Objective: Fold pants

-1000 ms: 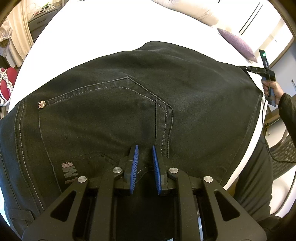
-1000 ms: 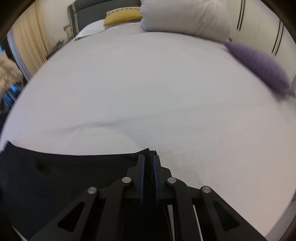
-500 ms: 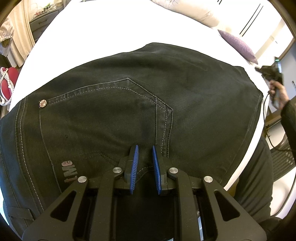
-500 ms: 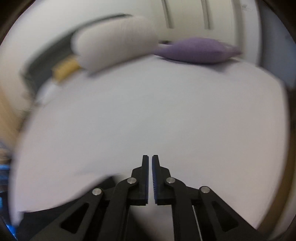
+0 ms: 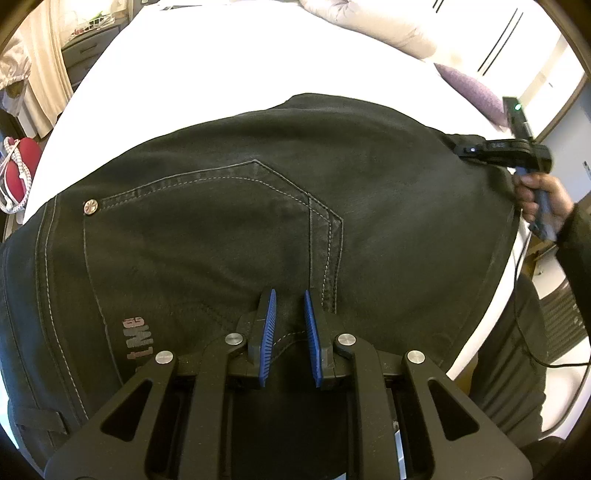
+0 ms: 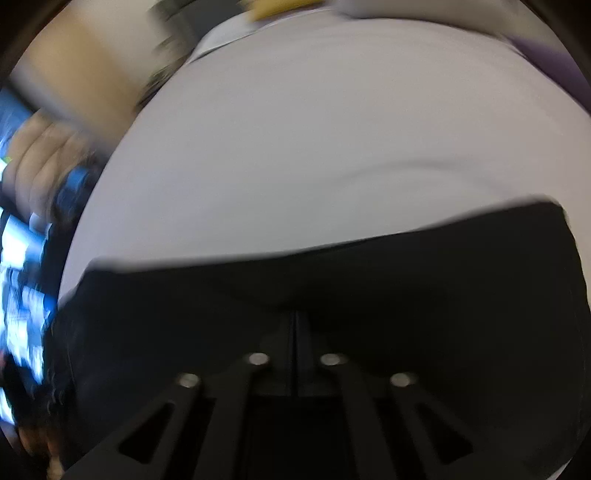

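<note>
Dark pants (image 5: 221, 229) lie folded on the white bed (image 5: 240, 66), back pocket up. My left gripper (image 5: 290, 314) sits at the near waistband edge, its blue pads narrowly apart with a ridge of fabric pinched between them. At the pants' far right edge lies my right gripper (image 5: 456, 147), held by a person's hand (image 5: 539, 199). The right wrist view is blurred: the right gripper (image 6: 294, 317) is shut, tips down on the pants (image 6: 424, 295). Whether fabric is caught between its fingers cannot be told.
A purple cushion (image 5: 469, 90) and a pale pillow (image 5: 369, 22) lie at the far side of the bed. A red item (image 5: 18, 166) and drawers (image 5: 92, 44) stand left of it. A mesh chair (image 5: 565, 317) stands at the right, beside the person's legs.
The right gripper left the pants' corner, swung up over the bare sheet, then came back down onto the right edge of the pants. The left gripper has not moved.
</note>
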`<state>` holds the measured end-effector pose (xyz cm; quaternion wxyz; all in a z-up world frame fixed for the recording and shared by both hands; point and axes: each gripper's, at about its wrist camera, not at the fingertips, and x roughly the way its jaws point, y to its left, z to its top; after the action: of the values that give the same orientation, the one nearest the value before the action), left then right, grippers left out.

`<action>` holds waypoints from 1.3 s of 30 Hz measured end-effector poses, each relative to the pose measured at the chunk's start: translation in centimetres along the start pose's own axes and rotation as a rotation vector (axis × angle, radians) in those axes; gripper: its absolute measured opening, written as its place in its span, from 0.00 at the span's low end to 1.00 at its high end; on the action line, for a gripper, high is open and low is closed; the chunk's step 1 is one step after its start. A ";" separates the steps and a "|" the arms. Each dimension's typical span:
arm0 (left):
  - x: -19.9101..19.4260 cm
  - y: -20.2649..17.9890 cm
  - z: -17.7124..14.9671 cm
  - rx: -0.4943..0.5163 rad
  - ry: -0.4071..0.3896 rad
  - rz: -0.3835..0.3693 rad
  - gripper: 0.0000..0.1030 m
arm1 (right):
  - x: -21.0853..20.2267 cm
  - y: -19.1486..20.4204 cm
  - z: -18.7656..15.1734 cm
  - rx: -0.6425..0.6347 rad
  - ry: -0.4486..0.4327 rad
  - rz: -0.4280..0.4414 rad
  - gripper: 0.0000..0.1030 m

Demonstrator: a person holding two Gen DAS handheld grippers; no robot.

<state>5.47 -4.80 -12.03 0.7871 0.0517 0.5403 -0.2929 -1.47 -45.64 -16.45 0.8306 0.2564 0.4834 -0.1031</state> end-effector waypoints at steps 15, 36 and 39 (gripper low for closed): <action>-3.6 0.1 -1.6 -0.001 -0.116 0.073 0.16 | -9.4 6.7 -6.9 0.032 -0.130 0.369 0.49; -4.3 3.0 -4.8 -0.066 -0.123 0.061 0.16 | -9.7 11.2 -17.3 0.379 -0.076 0.606 0.60; -4.3 3.1 -4.8 -0.067 -0.117 0.054 0.16 | -5.7 15.2 -18.1 0.414 0.034 0.655 0.60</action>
<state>2.10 1.43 -10.91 0.8263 0.0228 0.5012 -0.2558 -11.60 -23.66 -13.92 0.7419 0.5613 0.3587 0.0766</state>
